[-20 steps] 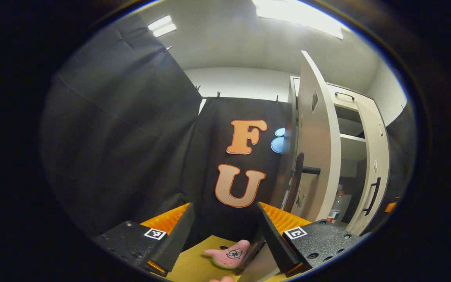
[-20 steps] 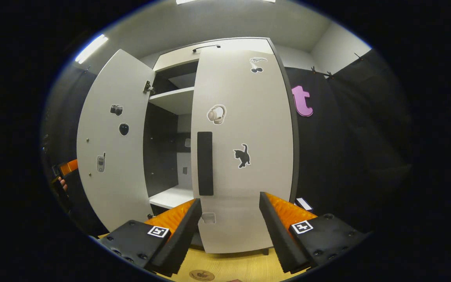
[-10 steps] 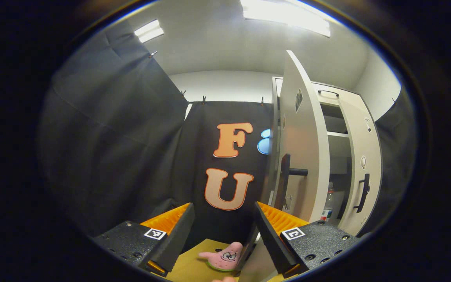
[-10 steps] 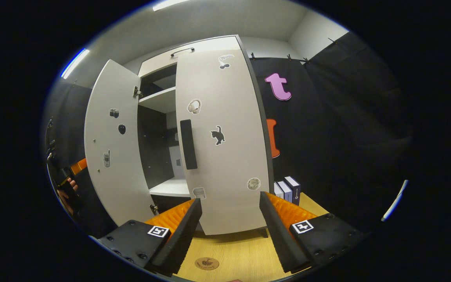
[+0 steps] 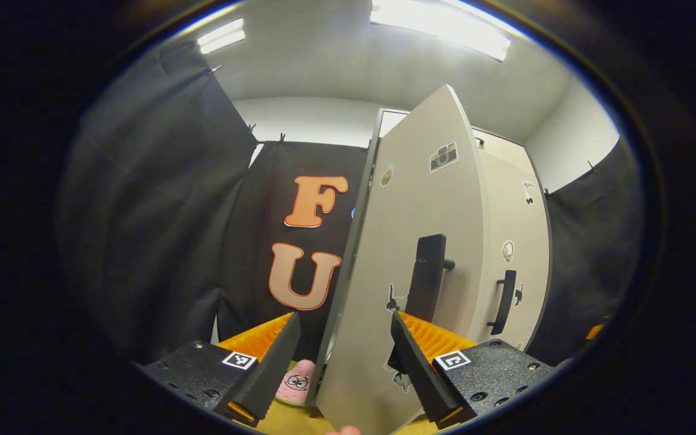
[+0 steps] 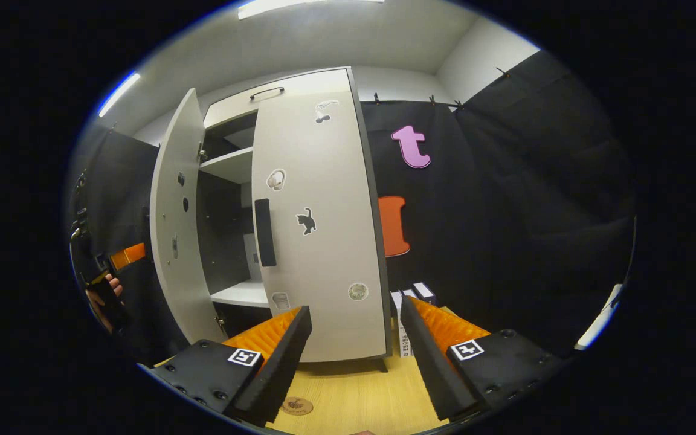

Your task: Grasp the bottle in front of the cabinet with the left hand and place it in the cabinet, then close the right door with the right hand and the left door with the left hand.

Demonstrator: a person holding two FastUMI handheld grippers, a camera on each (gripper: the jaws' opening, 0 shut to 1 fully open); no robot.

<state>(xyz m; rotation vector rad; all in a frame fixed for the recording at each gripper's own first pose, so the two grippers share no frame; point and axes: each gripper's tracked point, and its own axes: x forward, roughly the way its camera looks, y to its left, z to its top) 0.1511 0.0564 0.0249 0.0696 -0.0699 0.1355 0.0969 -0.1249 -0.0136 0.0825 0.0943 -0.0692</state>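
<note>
In the left gripper view, the left gripper (image 5: 343, 356) spreads wide before the half-open left door (image 5: 420, 241). The right gripper (image 6: 354, 350) gapes empty facing the closed right door (image 6: 318, 223). The bottle cannot be made out; the door stickers carry no legible writing.

The left gripper view faces the cabinet's left door (image 5: 408, 254) close up; the right gripper view sees both doors from farther back.

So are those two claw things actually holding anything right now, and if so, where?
No. The left gripper is open against the left door, and the right gripper hangs open before the closed right door.
</note>
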